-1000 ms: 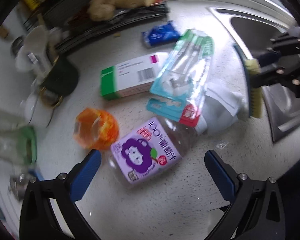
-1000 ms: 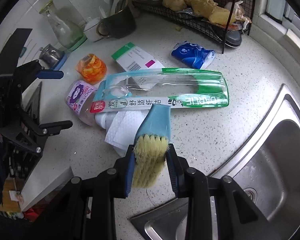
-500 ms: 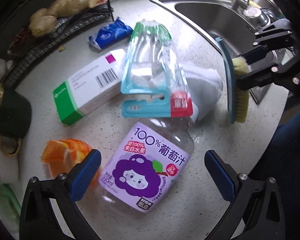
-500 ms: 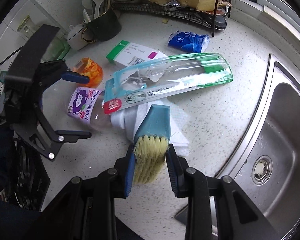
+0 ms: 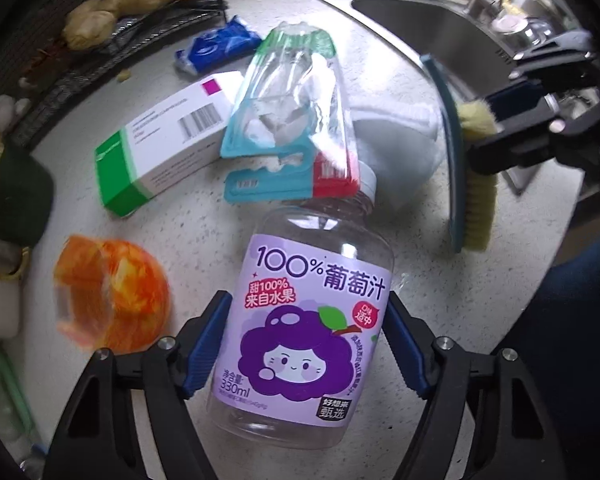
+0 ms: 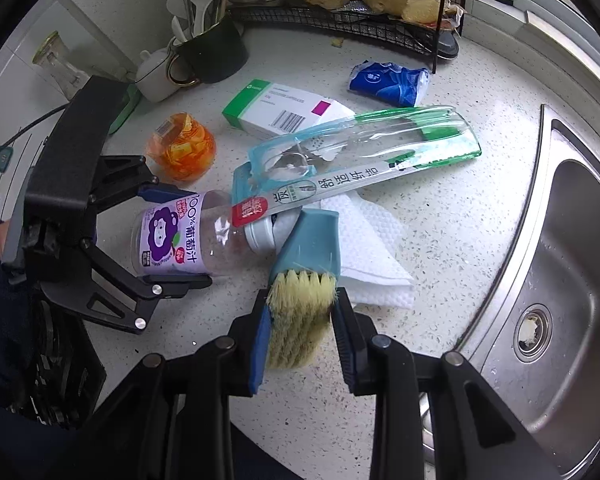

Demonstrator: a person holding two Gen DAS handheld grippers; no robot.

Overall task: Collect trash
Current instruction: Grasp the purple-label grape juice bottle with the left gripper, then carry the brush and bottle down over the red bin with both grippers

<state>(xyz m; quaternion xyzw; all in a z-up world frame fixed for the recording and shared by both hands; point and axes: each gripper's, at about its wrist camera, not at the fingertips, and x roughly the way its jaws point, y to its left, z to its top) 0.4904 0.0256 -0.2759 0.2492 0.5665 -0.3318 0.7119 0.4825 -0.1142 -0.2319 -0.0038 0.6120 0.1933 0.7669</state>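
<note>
A clear empty grape-juice bottle (image 5: 312, 320) with a purple label lies on its side on the speckled counter. My left gripper (image 5: 306, 304) straddles it and its jaws are closing, the blue pads (image 5: 208, 340) meeting the bottle's sides. The right wrist view shows the same bottle (image 6: 172, 232) between the left gripper (image 6: 176, 236) fingers. My right gripper (image 6: 300, 304) is shut on a blue-backed scrub brush (image 6: 304, 248) with yellow bristles, just right of the bottle's cap. A toothbrush blister pack (image 6: 360, 152) rests across the bottle's neck.
A green-and-white box (image 6: 284, 108), an orange jelly cup (image 6: 184, 152), a blue wrapper (image 6: 388, 80) and a white paper towel (image 6: 364, 240) lie around. A steel sink (image 6: 560, 260) is at the right. A wire rack (image 6: 364, 12) with ginger and a dark utensil mug (image 6: 208, 52) stand behind.
My left gripper has come down over the juice bottle and its jaws have narrowed from wide open onto the bottle's sides. The right gripper has shifted slightly, still holding the brush.
</note>
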